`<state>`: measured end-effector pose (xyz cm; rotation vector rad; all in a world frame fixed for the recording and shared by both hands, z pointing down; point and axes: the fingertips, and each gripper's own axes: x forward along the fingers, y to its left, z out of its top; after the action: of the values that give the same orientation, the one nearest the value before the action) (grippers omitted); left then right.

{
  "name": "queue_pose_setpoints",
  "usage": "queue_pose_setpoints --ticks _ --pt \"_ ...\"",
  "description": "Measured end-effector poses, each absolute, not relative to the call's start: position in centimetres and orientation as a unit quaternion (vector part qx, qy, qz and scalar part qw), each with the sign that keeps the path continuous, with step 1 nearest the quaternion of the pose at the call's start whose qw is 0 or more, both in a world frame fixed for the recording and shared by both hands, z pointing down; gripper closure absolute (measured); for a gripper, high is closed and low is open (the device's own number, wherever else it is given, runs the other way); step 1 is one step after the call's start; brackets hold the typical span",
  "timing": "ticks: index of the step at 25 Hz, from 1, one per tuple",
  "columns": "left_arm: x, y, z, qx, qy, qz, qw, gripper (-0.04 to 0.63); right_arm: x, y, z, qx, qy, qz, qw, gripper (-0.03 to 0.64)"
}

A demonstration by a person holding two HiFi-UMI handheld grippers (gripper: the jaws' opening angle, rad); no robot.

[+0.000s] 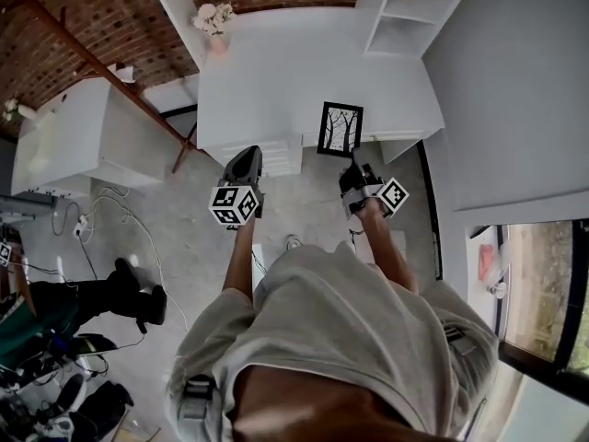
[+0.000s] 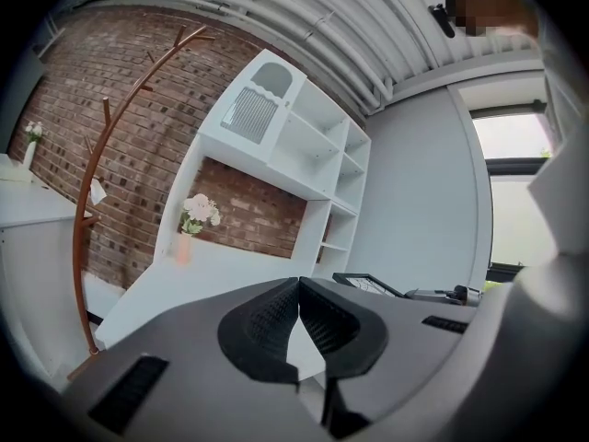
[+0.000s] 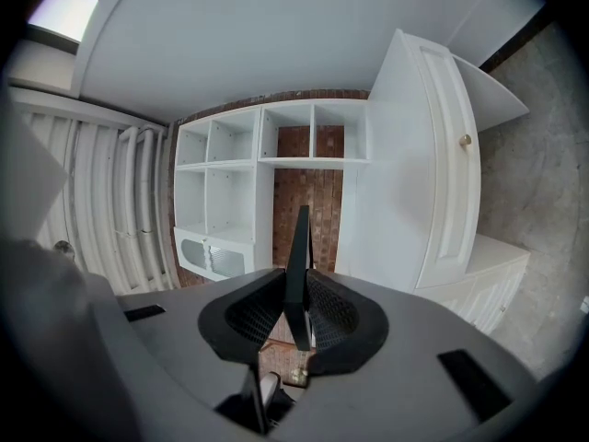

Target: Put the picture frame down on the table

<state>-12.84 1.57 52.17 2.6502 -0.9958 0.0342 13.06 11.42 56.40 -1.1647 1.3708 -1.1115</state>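
Observation:
A black picture frame [image 1: 340,129] with a bare-tree print hangs over the front edge of the white table [image 1: 276,81]. My right gripper [image 1: 355,162] is shut on its near edge. In the right gripper view the frame [image 3: 297,247] stands edge-on, pinched between the ribbed pads [image 3: 333,313], with the right gripper [image 3: 296,288] pointing at the white shelves. My left gripper [image 1: 248,155] is beside it to the left, short of the table, shut and empty. In the left gripper view the left gripper [image 2: 299,285] has its tips touching, and the frame [image 2: 366,284] shows to the right.
A pink vase of pale flowers [image 1: 214,24] stands at the table's far left corner. A white shelf unit [image 1: 402,9] rises at the table's far right. Drawers [image 1: 278,157] sit under the front edge. A brown coat rack [image 1: 110,72], a white cabinet [image 1: 69,141] and floor cables [image 1: 92,233] lie left.

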Motion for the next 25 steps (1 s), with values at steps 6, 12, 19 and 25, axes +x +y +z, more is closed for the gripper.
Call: queue_pose_setpoints --ticks 6,12,19,25 --pt "-13.5 -1.6 53.1 0.927 -0.340 0.012 0.158 0.578 12.5 8.8 57.1 -0.488 0.560 -0.450 0.495 0.529" --pt "-13.3 -3.2 53.6 0.932 -0.327 0.014 0.157 0.578 12.3 7.9 57.6 -0.496 0.555 -0.443 0.500 0.529" --pt "-13.1 -3.5 54.1 0.935 -0.316 0.017 0.160 0.578 12.0 8.2 58.0 -0.500 0.546 -0.442 0.507 0.529" --pt "-12.6 -3.4 54.9 0.935 -0.313 0.022 0.167 0.578 12.5 8.4 58.5 -0.507 0.543 -0.442 0.503 0.529"
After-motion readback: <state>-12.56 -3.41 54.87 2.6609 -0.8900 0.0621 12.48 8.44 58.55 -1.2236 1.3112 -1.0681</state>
